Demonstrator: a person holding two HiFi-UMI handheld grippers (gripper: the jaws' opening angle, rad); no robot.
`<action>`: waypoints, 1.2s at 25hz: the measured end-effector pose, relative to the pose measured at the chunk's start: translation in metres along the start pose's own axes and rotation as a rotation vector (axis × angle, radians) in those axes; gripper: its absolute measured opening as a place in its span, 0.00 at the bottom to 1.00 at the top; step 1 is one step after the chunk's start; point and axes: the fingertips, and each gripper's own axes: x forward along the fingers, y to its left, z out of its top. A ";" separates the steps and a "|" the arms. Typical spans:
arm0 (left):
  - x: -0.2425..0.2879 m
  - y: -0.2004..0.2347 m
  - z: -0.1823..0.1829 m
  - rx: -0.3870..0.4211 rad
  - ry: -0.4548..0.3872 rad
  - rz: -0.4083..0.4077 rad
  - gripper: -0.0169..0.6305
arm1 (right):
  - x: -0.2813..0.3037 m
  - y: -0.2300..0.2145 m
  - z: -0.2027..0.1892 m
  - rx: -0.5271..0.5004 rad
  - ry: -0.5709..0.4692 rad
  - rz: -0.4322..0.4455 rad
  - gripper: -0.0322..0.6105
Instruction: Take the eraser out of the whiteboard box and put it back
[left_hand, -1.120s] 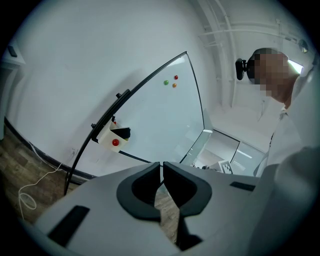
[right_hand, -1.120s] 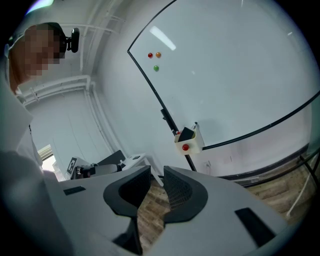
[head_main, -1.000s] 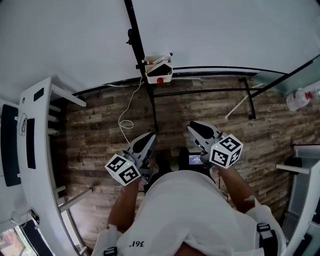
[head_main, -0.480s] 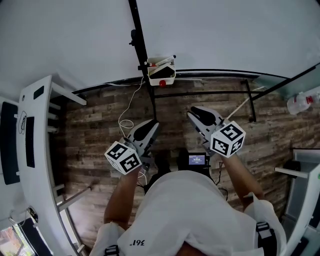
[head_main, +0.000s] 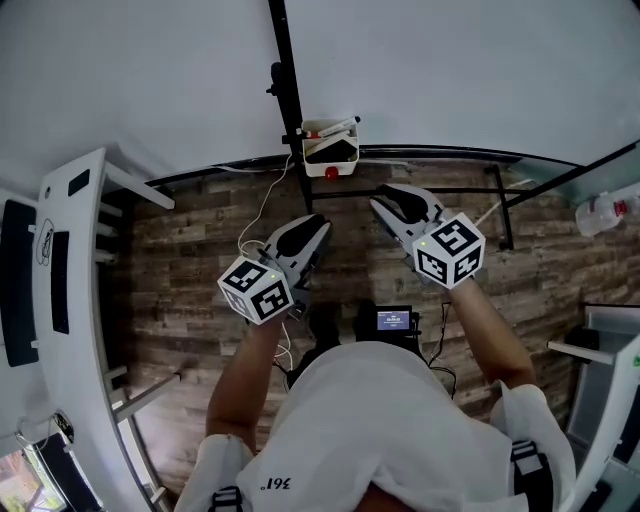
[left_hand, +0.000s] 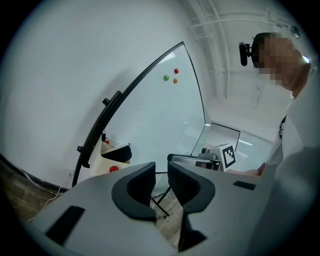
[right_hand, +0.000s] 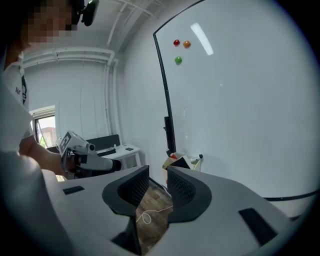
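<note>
Your right gripper: jaws have just been opening, a narrow gap, nothing between them. Your left gripper: jaws slightly parted, likewise empty. Both are well short of the white plastic whiteboard box beside the black upright post. The black wedge-shaped eraser lies inside it. Assessment: removal not begun; extraction and return both outstanding.

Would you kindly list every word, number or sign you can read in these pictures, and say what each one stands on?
"361": printed on the back of the person's white shirt, upside down in the head view.
Small screen on the floor: lit text, too small to read.
Round mark on the white desk: too small to read.
Shirt print in both gripper views: too blurred to read.
</note>
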 end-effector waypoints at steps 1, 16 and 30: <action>0.004 0.002 0.001 0.003 0.002 0.000 0.13 | 0.005 -0.002 0.001 -0.018 0.008 -0.001 0.23; 0.050 0.067 -0.003 0.002 0.053 0.070 0.13 | 0.072 -0.047 -0.001 -0.189 0.147 -0.020 0.29; 0.068 0.108 -0.018 -0.032 0.095 0.121 0.13 | 0.128 -0.070 -0.015 -0.319 0.258 -0.023 0.43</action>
